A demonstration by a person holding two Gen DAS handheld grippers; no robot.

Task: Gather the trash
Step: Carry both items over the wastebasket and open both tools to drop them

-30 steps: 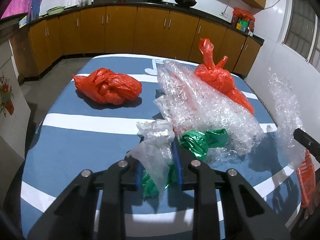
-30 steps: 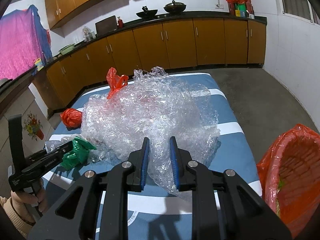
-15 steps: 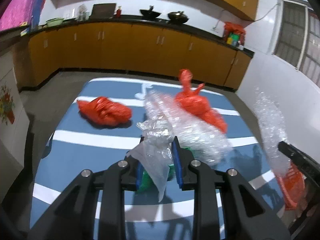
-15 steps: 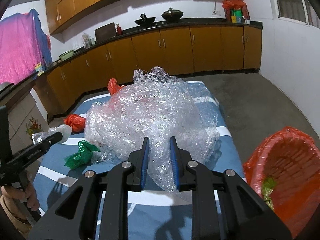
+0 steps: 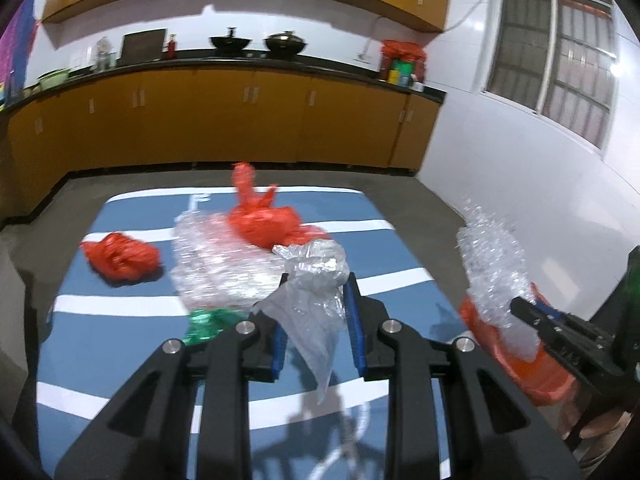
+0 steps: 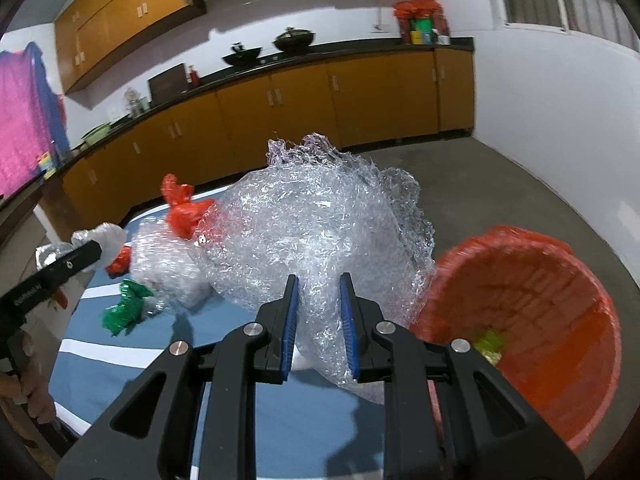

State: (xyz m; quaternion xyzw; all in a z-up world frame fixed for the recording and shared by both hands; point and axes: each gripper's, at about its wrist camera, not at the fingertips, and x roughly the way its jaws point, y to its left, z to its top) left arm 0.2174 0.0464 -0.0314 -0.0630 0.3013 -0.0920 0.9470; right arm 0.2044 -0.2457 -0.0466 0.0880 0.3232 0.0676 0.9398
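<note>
The left gripper (image 5: 316,312) pinches a crinkled clear bag (image 5: 316,280) above the striped blue table (image 5: 120,344). The right gripper (image 6: 318,324) clamps a puffy bubble-wrap sheet (image 6: 316,232) beside the round, red-lined bin (image 6: 540,320).

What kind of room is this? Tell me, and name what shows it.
Most likely a home kitchen: wooden cabinets line the walls under a dark countertop, and two woks sit on it.

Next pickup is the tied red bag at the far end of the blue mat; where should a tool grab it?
Take the tied red bag by its upright knotted neck, coming from above. The neck stands clear of the bubble wrap pile crowding its body.
</note>
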